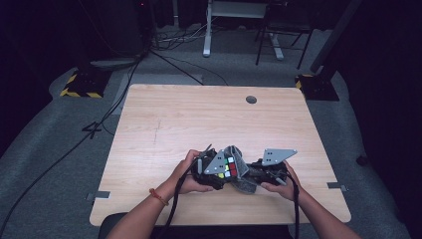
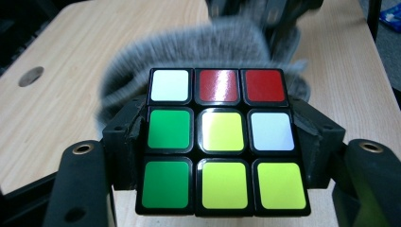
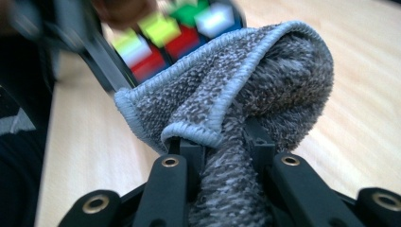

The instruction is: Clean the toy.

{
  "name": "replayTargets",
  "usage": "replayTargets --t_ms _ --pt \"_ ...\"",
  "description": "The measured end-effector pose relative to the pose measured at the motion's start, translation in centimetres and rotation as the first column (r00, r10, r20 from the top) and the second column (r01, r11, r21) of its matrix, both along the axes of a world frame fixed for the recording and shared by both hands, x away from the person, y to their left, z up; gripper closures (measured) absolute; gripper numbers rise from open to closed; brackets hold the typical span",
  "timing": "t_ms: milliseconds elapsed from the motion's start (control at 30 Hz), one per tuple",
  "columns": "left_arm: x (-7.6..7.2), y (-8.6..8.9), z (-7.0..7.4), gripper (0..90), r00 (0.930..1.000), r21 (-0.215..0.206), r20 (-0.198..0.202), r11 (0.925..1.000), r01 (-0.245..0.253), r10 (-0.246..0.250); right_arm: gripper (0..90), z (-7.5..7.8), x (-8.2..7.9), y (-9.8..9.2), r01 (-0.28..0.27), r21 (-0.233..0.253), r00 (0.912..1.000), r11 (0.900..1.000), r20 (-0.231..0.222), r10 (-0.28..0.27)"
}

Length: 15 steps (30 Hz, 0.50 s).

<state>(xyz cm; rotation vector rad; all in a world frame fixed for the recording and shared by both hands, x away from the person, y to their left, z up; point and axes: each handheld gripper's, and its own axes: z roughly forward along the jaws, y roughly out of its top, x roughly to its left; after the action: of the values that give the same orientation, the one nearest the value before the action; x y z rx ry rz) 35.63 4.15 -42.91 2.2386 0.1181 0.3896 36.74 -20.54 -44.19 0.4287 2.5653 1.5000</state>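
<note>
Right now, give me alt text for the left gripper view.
A scrambled plastic puzzle cube sits clamped between the left tongs, its face showing white, red, green and yellow squares. A blurred grey fluffy cloth presses behind it, over a light wooden table.

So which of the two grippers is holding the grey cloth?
The right gripper: its jaws pinch the grey cloth, while the left gripper clamps the puzzle cube instead.

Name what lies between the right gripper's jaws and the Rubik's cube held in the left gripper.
A grey towel, pinched in the right gripper, bunches against the Rubik's cube clamped in the left gripper; both gripper views show it.
</note>
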Motion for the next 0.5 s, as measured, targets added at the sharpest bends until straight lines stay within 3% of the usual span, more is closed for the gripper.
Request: replayTargets --t_ms 167,233,367,500 --pt "-0.1 -0.4 -0.1 33.3 0.9999 0.017 -0.003 0.9998 0.01 -0.01 75.0 1.4 -0.7 -0.2 -0.009 0.038 0.9992 0.999 0.04 0.008" --pt "-0.1 -0.4 0.0 33.3 1.0 0.019 0.004 0.9998 0.001 -0.001 75.0 1.2 -0.8 0.0 0.007 0.007 0.9982 1.0 0.06 -0.007" --pt "-0.2 0.0 0.4 33.4 0.9999 -0.019 0.011 0.9998 0.0 0.001 75.0 0.3 -0.3 0.2 0.031 -0.047 0.9984 0.998 0.048 -0.029" --pt "-0.3 0.3 1.0 33.3 0.9998 -0.059 0.02 0.9982 0.005 -0.004 75.0 -0.6 0.4 0.2 0.04 -0.072 0.9992 0.997 0.001 -0.04"
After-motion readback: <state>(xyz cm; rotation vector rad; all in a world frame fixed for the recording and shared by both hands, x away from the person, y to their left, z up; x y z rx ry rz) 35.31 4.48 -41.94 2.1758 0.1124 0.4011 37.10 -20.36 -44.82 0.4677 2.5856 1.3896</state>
